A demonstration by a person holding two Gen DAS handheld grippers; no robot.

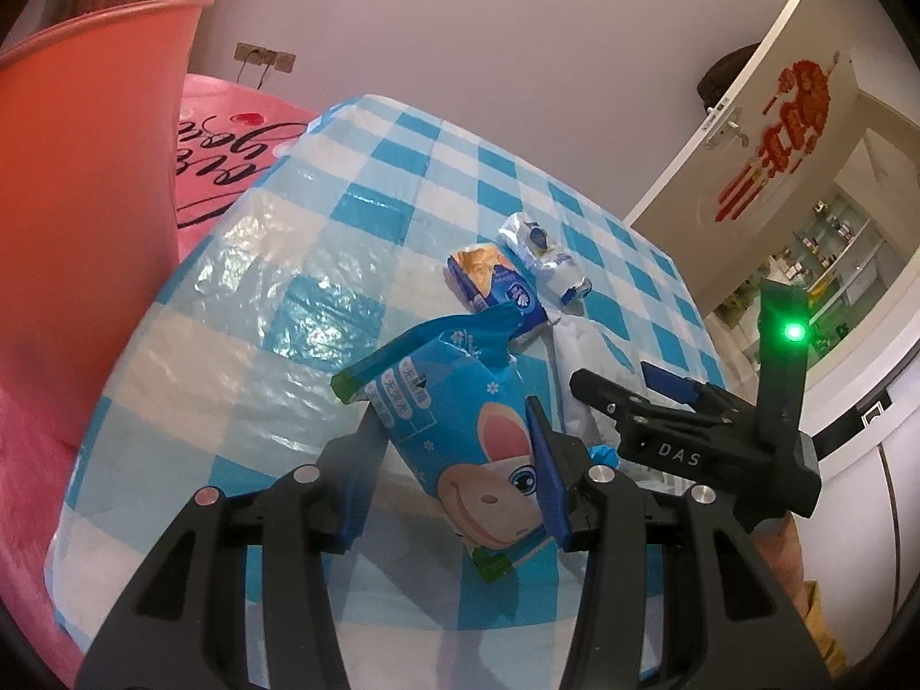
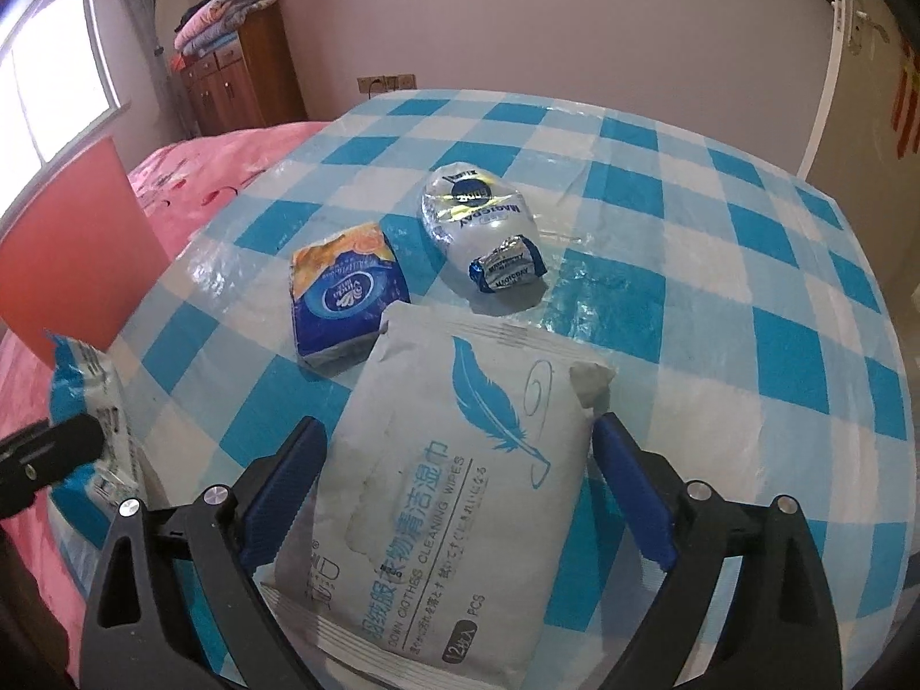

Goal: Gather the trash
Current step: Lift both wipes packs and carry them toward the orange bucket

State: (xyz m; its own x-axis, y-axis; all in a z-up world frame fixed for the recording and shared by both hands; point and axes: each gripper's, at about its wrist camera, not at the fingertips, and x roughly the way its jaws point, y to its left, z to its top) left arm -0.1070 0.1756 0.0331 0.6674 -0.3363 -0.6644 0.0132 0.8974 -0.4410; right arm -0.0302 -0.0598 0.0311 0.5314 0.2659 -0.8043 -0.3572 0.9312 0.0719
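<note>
So the trash here is all soft packaging on a table with a blue checked cloth [image 2: 719, 241]. The left gripper [image 1: 460, 471] has a blue cartoon bag [image 1: 460, 437] pinched between its pads, lifted clear of the cloth. It looks empty and crinkly, basically weightless, and it flops over at the top. The jaws are fairly narrow, squeezing the bag across its middle, which seems like the right spot since the ends are just loose film.

The right gripper [image 2: 460, 494] is over the wipes pack [image 2: 448, 489], which lies flat on the cloth at the near edge. The jaws stand wide, one pad on each long side of the pack. I can't tell if the pads quite touch it, but it doesn't look squeezed, so I'd call it not gripped yet. This pack is flat and soft, probably a bit heavier if wipes are left inside, and the film looks slick. I'd grab it across the width around the middle, and close firmly since it'll squish before it holds. One corner is already crumpled.

Farther back there's a small tissue pack [image 2: 348, 293] and a silvery wrapper [image 2: 477, 224] with a little candy-like piece [image 2: 509, 267] on it, all light stuff. A red bin [image 1: 86, 218] sits to the left of the table, presumably where it all goes.
</note>
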